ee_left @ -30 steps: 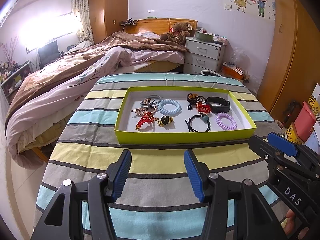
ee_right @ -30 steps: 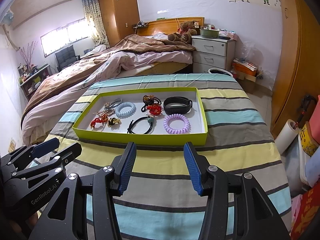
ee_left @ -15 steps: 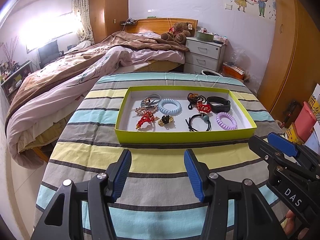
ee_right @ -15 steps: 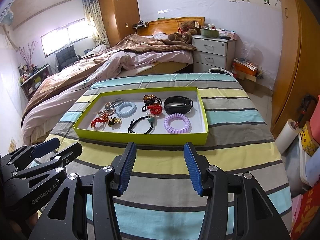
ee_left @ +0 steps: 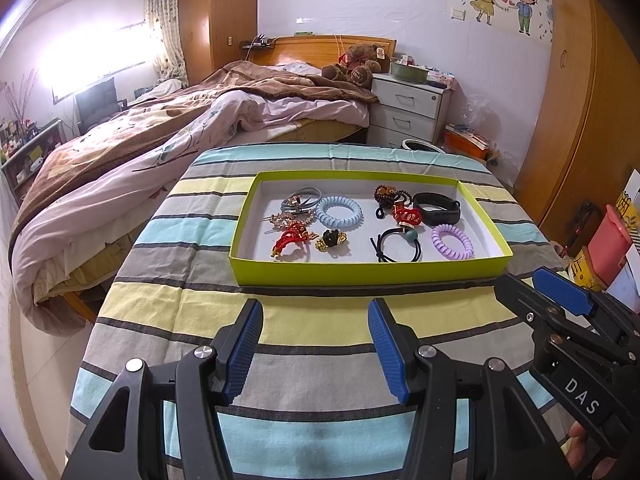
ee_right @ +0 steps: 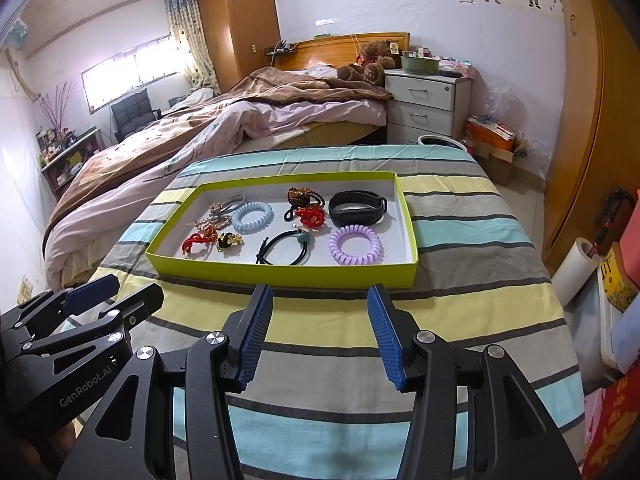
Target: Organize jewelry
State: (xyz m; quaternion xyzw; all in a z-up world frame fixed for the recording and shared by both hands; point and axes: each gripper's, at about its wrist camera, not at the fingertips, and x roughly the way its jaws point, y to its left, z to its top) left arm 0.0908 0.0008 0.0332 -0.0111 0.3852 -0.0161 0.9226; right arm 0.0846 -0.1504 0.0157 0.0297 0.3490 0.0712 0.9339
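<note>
While I held both grippers above the striped tablecloth point(ee_left: 168, 240), the green tray point(ee_left: 360, 274) of hair ties and bracelets lay just ahead of them. My left gripper point(ee_left: 315, 344) and right gripper point(ee_right: 320, 334) were spread wide, holding nothing.

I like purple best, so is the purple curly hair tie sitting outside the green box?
No, the purple curly hair tie lies inside the green box, near its front right corner, beside the black band.

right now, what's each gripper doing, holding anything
Left gripper: open, holding nothing.
Right gripper: open, holding nothing, short of the lime-green cardboard tray.
</note>
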